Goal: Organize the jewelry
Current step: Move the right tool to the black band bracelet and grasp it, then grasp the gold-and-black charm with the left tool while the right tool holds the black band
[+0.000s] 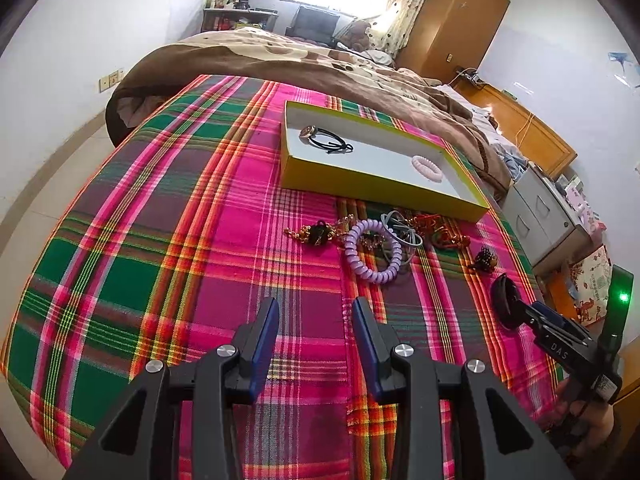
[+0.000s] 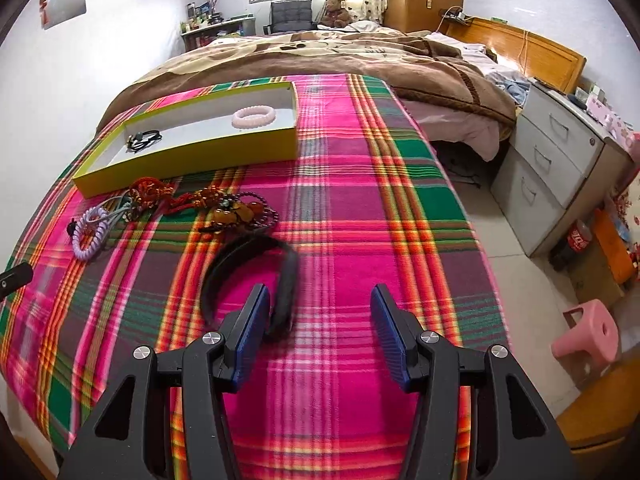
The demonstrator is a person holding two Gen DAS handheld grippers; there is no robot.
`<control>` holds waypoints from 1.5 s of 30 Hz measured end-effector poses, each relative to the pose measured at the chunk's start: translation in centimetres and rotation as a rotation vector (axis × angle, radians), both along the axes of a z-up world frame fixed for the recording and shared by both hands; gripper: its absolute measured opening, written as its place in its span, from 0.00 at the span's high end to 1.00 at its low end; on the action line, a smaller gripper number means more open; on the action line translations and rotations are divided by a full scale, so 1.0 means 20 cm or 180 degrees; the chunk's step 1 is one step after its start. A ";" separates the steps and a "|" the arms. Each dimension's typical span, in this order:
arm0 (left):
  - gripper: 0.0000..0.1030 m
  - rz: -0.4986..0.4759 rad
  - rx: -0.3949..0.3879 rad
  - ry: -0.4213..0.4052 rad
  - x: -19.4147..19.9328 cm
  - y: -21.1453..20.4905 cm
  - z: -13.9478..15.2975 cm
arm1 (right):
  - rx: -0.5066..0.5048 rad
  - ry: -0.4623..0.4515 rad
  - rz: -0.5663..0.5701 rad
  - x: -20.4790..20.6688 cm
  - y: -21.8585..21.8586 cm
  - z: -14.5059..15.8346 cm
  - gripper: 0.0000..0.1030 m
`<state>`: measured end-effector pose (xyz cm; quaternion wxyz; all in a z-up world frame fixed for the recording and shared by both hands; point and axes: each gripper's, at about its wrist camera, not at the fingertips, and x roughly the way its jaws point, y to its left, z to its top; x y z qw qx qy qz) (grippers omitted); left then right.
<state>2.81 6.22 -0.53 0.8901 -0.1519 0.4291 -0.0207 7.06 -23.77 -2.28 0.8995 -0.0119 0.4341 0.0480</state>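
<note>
left wrist: right gripper (image 1: 505, 300) marked "das", jaws spread; left gripper (image 1: 315, 320) jaws spread, empty.

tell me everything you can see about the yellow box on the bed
The yellow box is a shallow, open rectangular tray, seemingly cardboard, with yellow outer walls and a white inside. It lies flat on the plaid cloth, beyond the loose jewelry pile. Inside rest a black hair tie at one end and a pale pink bead bracelet at the other.
</note>
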 end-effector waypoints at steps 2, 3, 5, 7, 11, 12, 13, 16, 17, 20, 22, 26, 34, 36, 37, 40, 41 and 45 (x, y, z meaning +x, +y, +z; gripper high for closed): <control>0.64 -0.0004 0.0002 0.0005 0.01 -0.01 0.00 | -0.0050 -0.0008 -0.0005 0.00 0.00 0.00 0.48; 0.64 -0.0014 -0.0003 0.0003 0.01 -0.02 0.00 | -0.0082 -0.0019 0.0018 0.00 0.01 0.00 0.48; 0.64 -0.0037 0.0001 0.0005 0.01 -0.03 0.00 | -0.0036 -0.0018 0.0108 -0.01 0.03 0.00 0.50; 0.64 -0.0049 0.0011 0.0009 0.01 -0.03 -0.01 | 0.0022 0.0008 0.0181 -0.01 0.04 -0.01 0.59; 0.64 -0.0055 0.0021 0.0034 0.02 -0.03 -0.02 | 0.0036 0.0001 0.0225 -0.01 0.05 -0.02 0.73; 0.64 -0.0049 0.0021 0.0036 0.02 -0.03 -0.02 | 0.0046 0.0006 0.0219 0.00 0.06 -0.02 0.76; 0.64 -0.0045 0.0019 0.0034 0.02 -0.03 -0.02 | 0.0057 0.0003 0.0218 0.00 0.05 -0.02 0.83; 0.64 -0.0030 0.0024 0.0034 0.03 -0.03 -0.02 | 0.0064 -0.0010 0.0229 0.00 0.06 -0.02 0.87; 0.64 -0.0029 0.0027 0.0032 0.03 -0.03 -0.02 | 0.0079 -0.0025 0.0219 0.00 0.05 -0.02 0.88; 0.64 -0.0018 0.0046 0.0046 0.04 -0.02 -0.03 | 0.0160 -0.0054 0.0177 0.00 0.03 -0.01 0.88; 0.64 -0.0009 0.0092 0.0057 0.06 -0.02 -0.02 | 0.0217 -0.0080 0.0159 0.01 0.01 0.01 0.88; 0.64 -0.0007 0.0188 0.0045 0.12 -0.02 -0.02 | 0.0276 -0.0133 0.0171 0.01 0.00 0.04 0.88; 0.64 -0.0123 0.0339 0.0125 0.29 -0.01 -0.07 | 0.0330 -0.0168 0.0233 0.04 0.03 0.08 0.88; 0.64 -0.0163 0.0344 0.0130 0.32 -0.02 -0.08 | 0.0338 -0.0156 0.0236 0.05 0.04 0.07 0.88; 0.64 -0.0193 0.0370 0.0136 0.34 -0.02 -0.08 | 0.0344 -0.0147 0.0244 0.06 0.04 0.07 0.88; 0.64 -0.0272 0.0389 0.0136 0.39 -0.05 -0.09 | 0.0330 -0.0134 0.0250 0.08 0.06 0.06 0.88; 0.62 -0.0295 0.0389 0.0130 0.40 -0.06 -0.09 | 0.0326 -0.0135 0.0250 0.08 0.06 0.06 0.88; 0.61 -0.0349 0.0496 0.0128 0.45 -0.09 -0.10 | 0.0294 -0.0144 0.0284 0.09 0.08 0.07 0.88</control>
